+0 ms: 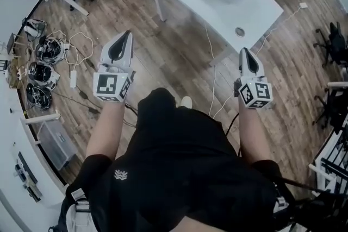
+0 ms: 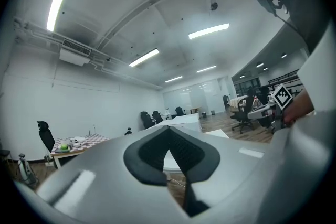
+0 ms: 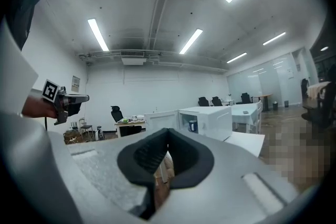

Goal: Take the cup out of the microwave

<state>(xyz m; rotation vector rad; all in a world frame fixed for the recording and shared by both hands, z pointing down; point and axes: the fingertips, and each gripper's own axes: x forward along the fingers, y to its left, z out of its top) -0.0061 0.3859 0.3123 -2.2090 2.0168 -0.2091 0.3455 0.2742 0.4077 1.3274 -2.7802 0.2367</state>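
- The left tool [image 2: 169, 131] is closed and empty. Its two dark ribbed pads meet at the tips and sit in a smooth grey shell.
- The right tool [image 3: 168, 134] is closed as well, with nothing between its black ribbed pads.
- Both tools are held level above the brown wooden plank floor [image 1: 179, 57].
- The cup [image 3: 193, 126] looks small and blue, but its exact shape is hard to make out.
- It stands inside the white, box-shaped microwave [image 3: 208, 120], whose door [image 3: 161, 120] is open. The microwave is on the white counter [image 1: 228, 8], ahead of both tools and well apart from them.
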